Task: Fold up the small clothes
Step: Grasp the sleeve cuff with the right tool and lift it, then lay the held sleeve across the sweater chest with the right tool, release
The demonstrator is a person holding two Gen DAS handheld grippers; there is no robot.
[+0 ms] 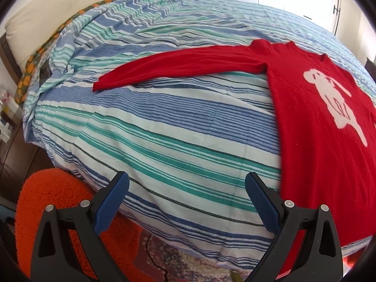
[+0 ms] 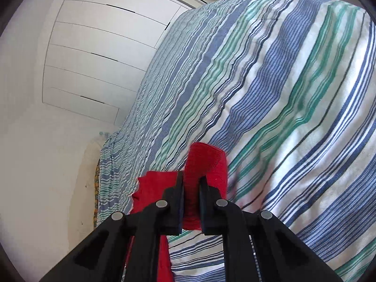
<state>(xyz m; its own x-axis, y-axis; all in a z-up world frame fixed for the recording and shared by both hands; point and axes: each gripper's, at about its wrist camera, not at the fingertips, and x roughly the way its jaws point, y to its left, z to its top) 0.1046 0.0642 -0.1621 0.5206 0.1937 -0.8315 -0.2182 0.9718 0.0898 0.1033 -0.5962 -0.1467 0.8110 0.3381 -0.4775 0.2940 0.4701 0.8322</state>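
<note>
across the right half of the left wrist frame lies the red sweater (image 1: 317, 108) on the bed (image 1: 164, 129), sleeve stretching left; left tongs (image 1: 186, 188) gape empty nearby, right tongs (image 2: 191, 185) pinch its cuff

Red knit sweater (image 1: 312, 122), white figure on chest, flat face-up on striped bed (image 1: 164, 122), one sleeve (image 1: 178, 68) stretched sideways.

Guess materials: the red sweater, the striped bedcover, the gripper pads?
Red sweater: looks like fine knit, matte and slightly fuzzy, white motif knitted in.
Striped bedcover: thin woven cotton by its crisp wrinkles.
Left hand-held gripper pads: blue, dimpled, probably rubber.
</note>
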